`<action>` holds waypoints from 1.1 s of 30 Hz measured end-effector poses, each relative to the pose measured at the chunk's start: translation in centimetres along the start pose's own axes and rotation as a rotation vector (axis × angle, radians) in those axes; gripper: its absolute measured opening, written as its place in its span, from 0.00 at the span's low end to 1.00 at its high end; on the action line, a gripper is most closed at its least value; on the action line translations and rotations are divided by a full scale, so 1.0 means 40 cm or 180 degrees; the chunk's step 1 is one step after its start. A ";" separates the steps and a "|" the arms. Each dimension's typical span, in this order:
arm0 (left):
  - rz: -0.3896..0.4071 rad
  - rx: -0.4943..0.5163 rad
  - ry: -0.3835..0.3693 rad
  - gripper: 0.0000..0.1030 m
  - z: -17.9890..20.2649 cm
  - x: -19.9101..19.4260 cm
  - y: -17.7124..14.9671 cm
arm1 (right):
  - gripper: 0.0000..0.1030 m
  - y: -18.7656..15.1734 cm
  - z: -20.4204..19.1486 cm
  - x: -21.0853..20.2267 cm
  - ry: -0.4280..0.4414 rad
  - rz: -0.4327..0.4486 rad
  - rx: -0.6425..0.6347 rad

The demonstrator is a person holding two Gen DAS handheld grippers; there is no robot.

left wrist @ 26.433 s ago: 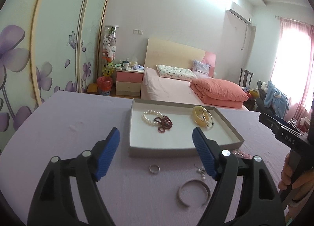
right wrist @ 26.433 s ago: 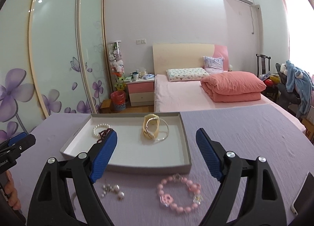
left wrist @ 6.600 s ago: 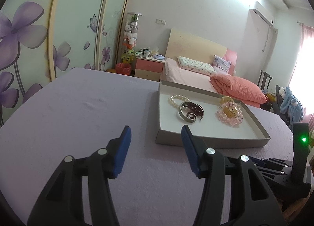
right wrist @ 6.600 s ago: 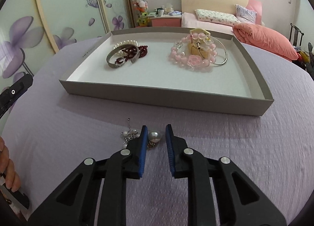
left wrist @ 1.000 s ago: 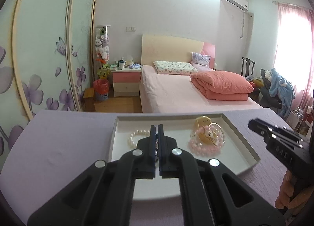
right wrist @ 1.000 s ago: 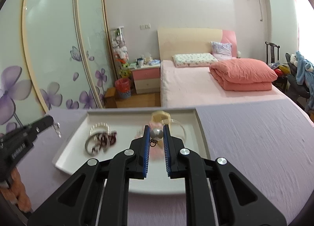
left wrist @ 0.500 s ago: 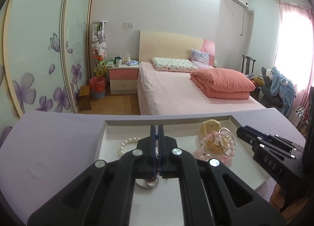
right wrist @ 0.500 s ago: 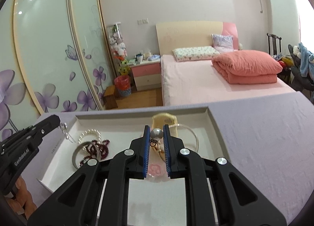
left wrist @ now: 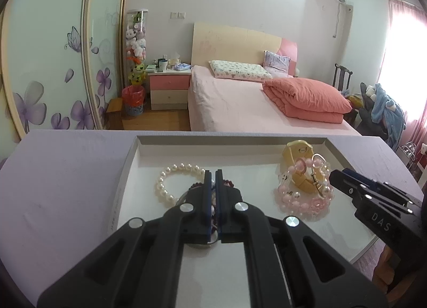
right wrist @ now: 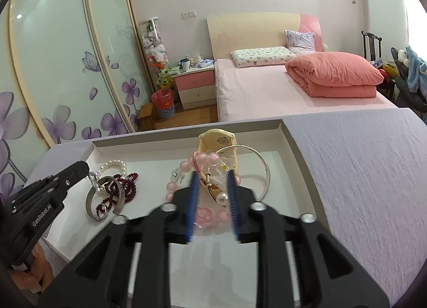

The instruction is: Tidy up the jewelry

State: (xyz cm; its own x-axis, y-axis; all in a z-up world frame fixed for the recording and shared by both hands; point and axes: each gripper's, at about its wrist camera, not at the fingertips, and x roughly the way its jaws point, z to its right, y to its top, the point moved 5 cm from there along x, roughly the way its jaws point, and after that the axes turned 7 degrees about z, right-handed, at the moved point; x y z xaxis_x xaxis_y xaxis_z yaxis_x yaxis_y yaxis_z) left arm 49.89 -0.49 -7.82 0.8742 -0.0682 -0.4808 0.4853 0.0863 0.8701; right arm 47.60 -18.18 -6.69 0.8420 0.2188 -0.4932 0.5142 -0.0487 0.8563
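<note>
A white tray [left wrist: 128,169] on the purple tablecloth holds a pearl bracelet [left wrist: 165,182], a pink bead bracelet [left wrist: 293,195] and a yellow watch [left wrist: 297,151]. My left gripper [left wrist: 213,172] hovers over the tray's left part, shut on a small dangling earring [right wrist: 93,177] that hangs from its tip [right wrist: 84,167]. My right gripper [right wrist: 212,174] is over the watch [right wrist: 216,139] and pink beads [right wrist: 186,166]. Its jaws are opening, and a pearl earring [right wrist: 222,197] sits loose between the pads. From the left wrist view its tip [left wrist: 336,174] shows at the right.
The tray [right wrist: 291,137] also holds a wide silver bangle [right wrist: 92,201], dark red beads [right wrist: 130,185] and a thin silver bangle [right wrist: 264,169]. A hand [right wrist: 25,278] grips the left tool. Purple cloth [right wrist: 360,174] spreads to the right; a bed stands beyond.
Both grippers have come down closer over the tray. The right jaws have parted, and the pearl has slipped from the pad tips to lower between them. The left stays shut.
</note>
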 end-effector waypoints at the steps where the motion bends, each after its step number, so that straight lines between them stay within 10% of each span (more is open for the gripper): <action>1: -0.0015 0.0010 -0.0002 0.05 0.001 0.002 -0.004 | 0.33 0.000 -0.001 -0.001 -0.0001 0.0010 -0.0011; 6: -0.0023 -0.0008 0.0022 0.28 0.001 0.001 -0.007 | 0.36 0.004 0.002 -0.003 0.0000 0.0039 -0.0015; 19: 0.0011 -0.0097 0.0158 0.49 -0.036 -0.041 -0.005 | 0.42 0.003 0.000 -0.041 -0.0032 0.0110 -0.0044; 33: 0.0227 -0.0188 0.0257 0.84 -0.067 -0.272 -0.012 | 0.89 -0.015 -0.056 -0.261 0.0071 0.0496 -0.0206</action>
State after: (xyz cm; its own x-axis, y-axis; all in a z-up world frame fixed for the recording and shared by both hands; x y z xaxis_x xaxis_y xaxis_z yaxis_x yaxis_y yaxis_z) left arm 40.17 2.87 -3.31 0.9040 0.0204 -0.4271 0.4198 0.1466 0.8957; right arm 38.14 -18.24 -1.72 0.9065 0.2351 -0.3507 0.3655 -0.0211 0.9306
